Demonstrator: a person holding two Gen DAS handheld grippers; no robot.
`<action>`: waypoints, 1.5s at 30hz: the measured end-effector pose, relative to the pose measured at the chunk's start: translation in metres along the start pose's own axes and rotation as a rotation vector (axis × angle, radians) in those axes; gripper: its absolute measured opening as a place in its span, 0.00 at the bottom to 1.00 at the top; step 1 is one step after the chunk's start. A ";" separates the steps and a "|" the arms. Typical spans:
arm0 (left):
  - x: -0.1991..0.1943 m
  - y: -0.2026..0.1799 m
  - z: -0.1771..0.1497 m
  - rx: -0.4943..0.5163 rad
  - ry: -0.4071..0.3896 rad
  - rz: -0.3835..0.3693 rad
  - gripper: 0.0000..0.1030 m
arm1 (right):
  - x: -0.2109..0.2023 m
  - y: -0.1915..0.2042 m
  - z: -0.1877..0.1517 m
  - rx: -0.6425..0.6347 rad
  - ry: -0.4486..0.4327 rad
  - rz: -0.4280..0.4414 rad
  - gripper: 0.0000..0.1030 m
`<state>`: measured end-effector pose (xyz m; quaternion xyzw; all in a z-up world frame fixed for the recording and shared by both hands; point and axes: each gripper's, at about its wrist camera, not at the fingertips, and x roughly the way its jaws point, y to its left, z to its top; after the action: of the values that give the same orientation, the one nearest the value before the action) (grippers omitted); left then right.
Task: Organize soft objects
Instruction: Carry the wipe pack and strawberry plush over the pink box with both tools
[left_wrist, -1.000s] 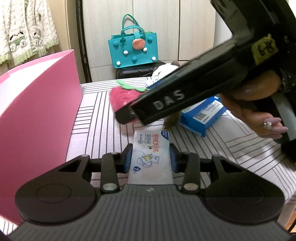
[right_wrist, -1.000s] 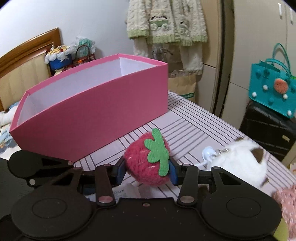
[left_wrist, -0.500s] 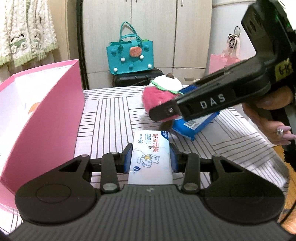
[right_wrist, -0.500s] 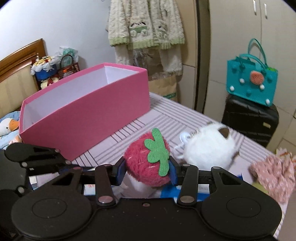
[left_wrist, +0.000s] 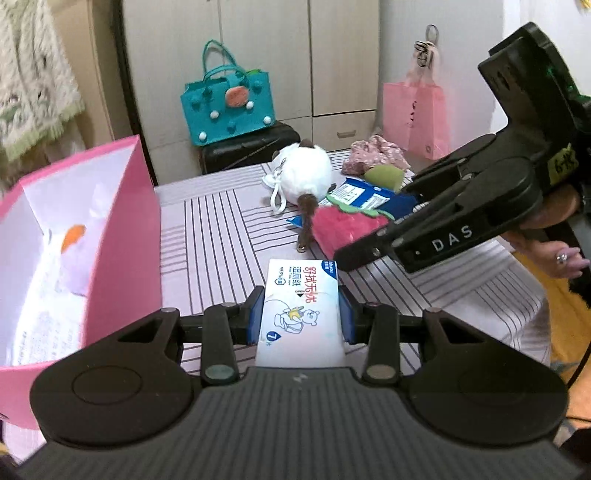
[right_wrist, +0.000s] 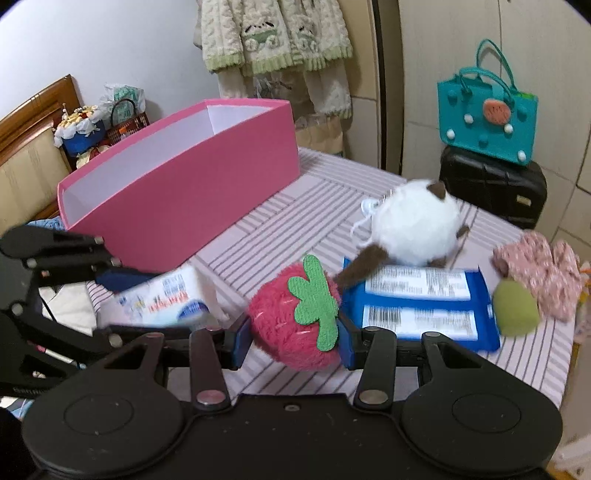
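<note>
Nearest in the left wrist view, the left gripper (left_wrist: 301, 314) pinches a white soft pack of wet tissues printed with a cartoon bear (left_wrist: 301, 306), its blue pads pressed on both long edges; the pack sits just above the striped tablecloth (left_wrist: 221, 229), not yet in the box. In the right wrist view, the right gripper (right_wrist: 295, 332) is clamped on a fuzzy red plush strawberry with a green felt leaf (right_wrist: 295, 317), also held clear of the cloth.

At about one o'clock from the strawberry lies a blue flat plastic pack with white barcode labels (right_wrist: 421, 302), and a round white plush cat with brown ears and tail (right_wrist: 417, 229) rests against its far edge. At two to three o'clock sit a small olive-green soft lump (right_wrist: 515, 310) and a crumpled pink floral fabric piece (right_wrist: 543, 269).

Farther off, at ten to eleven o'clock, stands the long pink cardboard box (right_wrist: 192, 206). The left view shows something pale with an orange patch already inside, too blurred to name.

So I judge the job roughly begun: two items are in hand awaiting the box, and four are still loose on the cloth.
</note>
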<state>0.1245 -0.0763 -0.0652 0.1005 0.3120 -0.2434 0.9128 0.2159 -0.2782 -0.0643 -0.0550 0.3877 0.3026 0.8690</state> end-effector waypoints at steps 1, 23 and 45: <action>-0.004 -0.001 0.000 0.011 -0.001 0.002 0.38 | -0.003 0.002 -0.002 0.007 0.002 -0.002 0.50; -0.073 0.028 0.020 0.040 0.172 -0.141 0.38 | -0.065 0.070 -0.004 -0.047 0.059 0.121 0.50; -0.119 0.138 0.039 -0.109 0.058 0.123 0.38 | -0.032 0.135 0.127 -0.277 -0.035 0.220 0.51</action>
<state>0.1333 0.0752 0.0431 0.0766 0.3443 -0.1666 0.9208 0.2045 -0.1420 0.0651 -0.1264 0.3309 0.4473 0.8212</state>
